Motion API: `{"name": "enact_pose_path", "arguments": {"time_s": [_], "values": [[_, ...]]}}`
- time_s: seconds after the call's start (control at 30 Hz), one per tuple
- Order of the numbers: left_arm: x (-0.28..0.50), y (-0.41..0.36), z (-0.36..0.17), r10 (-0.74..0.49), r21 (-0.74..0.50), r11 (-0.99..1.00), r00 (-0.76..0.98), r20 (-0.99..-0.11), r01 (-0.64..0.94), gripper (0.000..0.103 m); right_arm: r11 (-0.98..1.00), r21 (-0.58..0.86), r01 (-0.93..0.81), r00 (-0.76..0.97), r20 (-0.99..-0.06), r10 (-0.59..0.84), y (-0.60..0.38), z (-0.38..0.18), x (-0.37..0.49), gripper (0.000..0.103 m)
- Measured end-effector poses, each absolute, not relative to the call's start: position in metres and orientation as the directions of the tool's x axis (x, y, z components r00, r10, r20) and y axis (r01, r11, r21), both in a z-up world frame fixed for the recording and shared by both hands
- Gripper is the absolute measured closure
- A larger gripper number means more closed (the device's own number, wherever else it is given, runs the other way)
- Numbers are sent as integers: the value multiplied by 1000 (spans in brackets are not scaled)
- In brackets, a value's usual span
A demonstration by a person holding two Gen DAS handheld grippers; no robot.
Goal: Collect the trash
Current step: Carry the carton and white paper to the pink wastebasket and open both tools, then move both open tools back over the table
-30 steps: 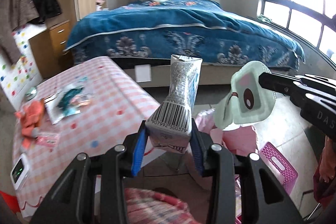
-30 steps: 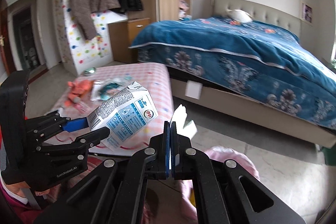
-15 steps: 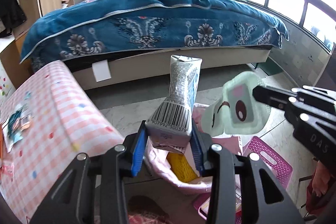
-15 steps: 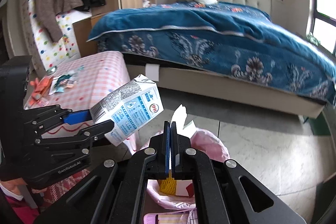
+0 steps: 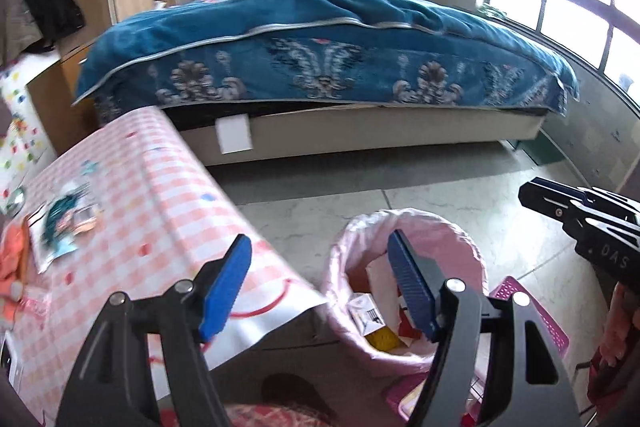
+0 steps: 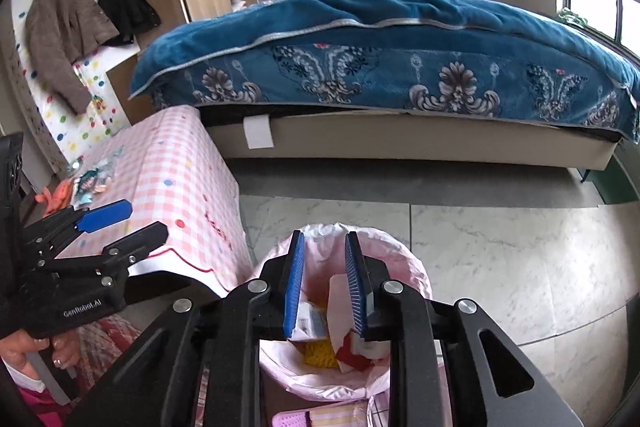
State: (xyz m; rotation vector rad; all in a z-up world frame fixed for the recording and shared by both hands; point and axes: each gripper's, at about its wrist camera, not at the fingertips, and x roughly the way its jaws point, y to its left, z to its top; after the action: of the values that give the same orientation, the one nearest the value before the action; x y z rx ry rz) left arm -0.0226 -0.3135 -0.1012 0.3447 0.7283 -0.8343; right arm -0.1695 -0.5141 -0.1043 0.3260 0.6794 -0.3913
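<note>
A trash bin with a pink liner stands on the floor beside the table. Inside it lie a white milk carton, yellow and red scraps and a pale wrapper. My left gripper hangs open and empty over the bin's left rim and the table corner. Directly above the bin, my right gripper is open with nothing between its fingers. Each gripper shows in the other's view, the right gripper and the left gripper. More wrappers lie on the table.
The table with a pink checked cloth is left of the bin, with an orange item at its far side. A pink perforated basket sits right of the bin. A bed with a blue cover stands beyond bare marble floor.
Both grippers opened over the bin. The milk carton left my left gripper and the pale green wrapper left my right gripper; the carton now lies in the bin.
</note>
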Motion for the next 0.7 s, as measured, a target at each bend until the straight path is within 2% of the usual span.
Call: {"name": "enact_pose_path", "arguments": {"time_s": [0.4,0.7], "values": [[-23,-206,-59,-475,16,774,597,-646,633,34,953,167,251,778,-621,-96,-479,-78,-147,80],[-15,-112,-38,-325,43,898,725,-607,439,34,988,149,40,789,-611,60,-401,-55,-103,80]]}}
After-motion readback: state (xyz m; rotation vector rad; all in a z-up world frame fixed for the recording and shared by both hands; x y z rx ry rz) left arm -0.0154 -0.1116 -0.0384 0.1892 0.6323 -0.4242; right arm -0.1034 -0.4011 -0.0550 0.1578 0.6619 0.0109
